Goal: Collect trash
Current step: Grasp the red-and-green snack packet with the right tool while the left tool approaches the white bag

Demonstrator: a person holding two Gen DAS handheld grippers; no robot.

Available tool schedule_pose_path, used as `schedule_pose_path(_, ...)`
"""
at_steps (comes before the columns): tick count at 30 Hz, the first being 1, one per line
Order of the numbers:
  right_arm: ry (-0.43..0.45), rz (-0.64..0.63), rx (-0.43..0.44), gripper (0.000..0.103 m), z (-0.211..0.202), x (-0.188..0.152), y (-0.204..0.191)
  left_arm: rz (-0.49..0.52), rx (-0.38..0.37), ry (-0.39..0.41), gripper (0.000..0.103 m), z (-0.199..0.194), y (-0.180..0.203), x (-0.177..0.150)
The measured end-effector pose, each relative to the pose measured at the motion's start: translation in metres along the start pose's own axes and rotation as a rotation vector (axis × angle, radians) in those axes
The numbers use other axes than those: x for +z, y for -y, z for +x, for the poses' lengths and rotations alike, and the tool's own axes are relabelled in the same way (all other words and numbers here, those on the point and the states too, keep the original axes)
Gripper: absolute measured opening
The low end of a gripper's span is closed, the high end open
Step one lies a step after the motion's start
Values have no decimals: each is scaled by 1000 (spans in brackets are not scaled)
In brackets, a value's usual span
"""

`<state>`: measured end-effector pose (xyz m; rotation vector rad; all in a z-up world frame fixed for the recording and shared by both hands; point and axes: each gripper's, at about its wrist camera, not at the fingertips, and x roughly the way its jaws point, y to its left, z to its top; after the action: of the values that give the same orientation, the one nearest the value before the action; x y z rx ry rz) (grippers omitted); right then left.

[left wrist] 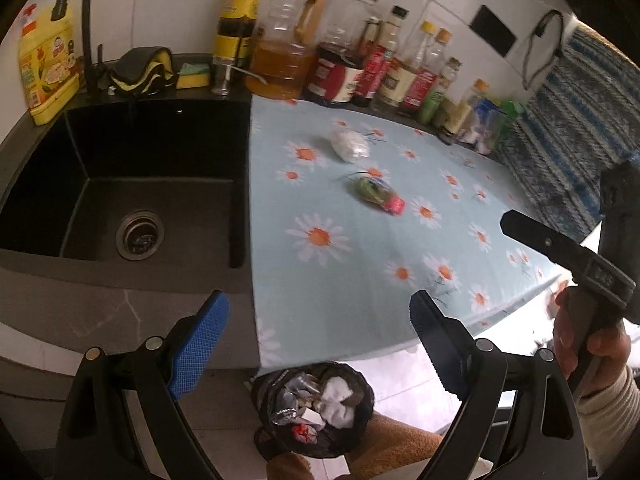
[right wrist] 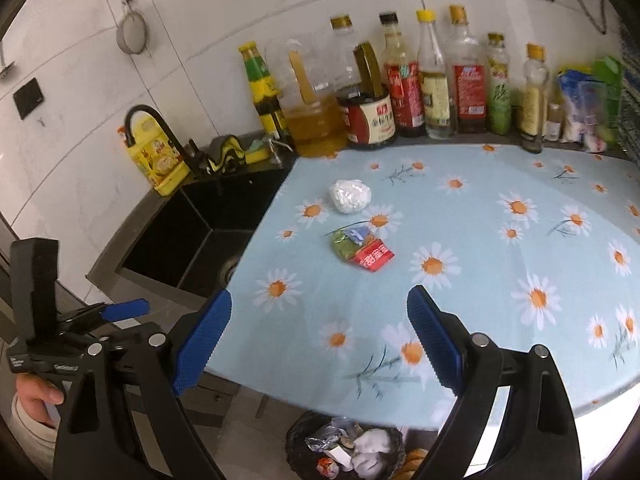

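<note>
Two pieces of trash lie on the daisy-print cloth (right wrist: 480, 264): a crumpled white wad (right wrist: 350, 196) (left wrist: 349, 145) and, nearer, a green and red wrapper (right wrist: 362, 249) (left wrist: 377, 194). On the floor below the counter edge stands a black-lined bin (left wrist: 316, 410) (right wrist: 344, 446) holding paper and wrappers. My left gripper (left wrist: 320, 340) hangs open above the bin at the counter's front edge, nothing between its blue pads. My right gripper (right wrist: 320, 332) is open over the cloth's near edge, short of the wrapper, and empty. Each gripper shows at the edge of the other's view, held by a hand.
A black sink (left wrist: 132, 192) with a curved tap (left wrist: 76, 12) lies left of the cloth. A yellow detergent jug (left wrist: 46, 68), a sponge (left wrist: 193, 76) and a row of oil and sauce bottles (right wrist: 400, 92) line the back wall. A striped cloth (left wrist: 568, 128) hangs at right.
</note>
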<state>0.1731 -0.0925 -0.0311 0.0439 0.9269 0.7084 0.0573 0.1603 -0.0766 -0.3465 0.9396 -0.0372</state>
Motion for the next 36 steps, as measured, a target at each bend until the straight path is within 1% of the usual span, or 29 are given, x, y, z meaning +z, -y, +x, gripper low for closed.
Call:
schedule_pose_path(3, -50, -17, 20, 89, 28, 11, 12, -46, 44, 0, 89, 9, -6, 4)
schedule_pose_path(6, -112, -45, 42, 89, 61, 21, 21, -100, 65, -17, 89, 19, -10, 10)
schedule_pose_path(8, -152, -79, 53, 89, 84, 26, 26, -110, 90, -29, 89, 27, -11, 14)
schedule_pose_path(13, -203, -147, 80, 89, 126, 38, 36, -158, 140, -48, 89, 41, -8, 26)
schedule_pose_path(17, -242, -201, 77, 89, 155, 43, 41, -200, 167, -62, 89, 50, -8, 31)
schedule_pose_path(21, -248, -261, 51, 87, 170, 43, 42, -209, 189, -70, 89, 57, -3, 34)
schedule_pose_path(23, -250, -292, 46, 77, 176, 41, 42, -224, 187, -73, 89, 59, -3, 36)
schedule_pose_path(24, -253, -298, 48, 68, 177, 40, 43, -228, 187, -73, 89, 61, -2, 37)
schedule_pose_path(25, -238, -318, 32, 59, 177, 39, 42, -227, 191, -73, 89, 62, -2, 38)
schedule_pose_path(27, -230, -351, 15, 51, 179, 38, 40, -225, 189, -78, 89, 67, 0, 40)
schedule_pose_path(31, -214, -380, 18, 50, 178, 34, 39, -230, 187, -89, 89, 77, 1, 42)
schedule_pose_path(36, -223, -324, 59, 50, 167, 39, 50, -205, 179, -94, 89, 89, 8, 50)
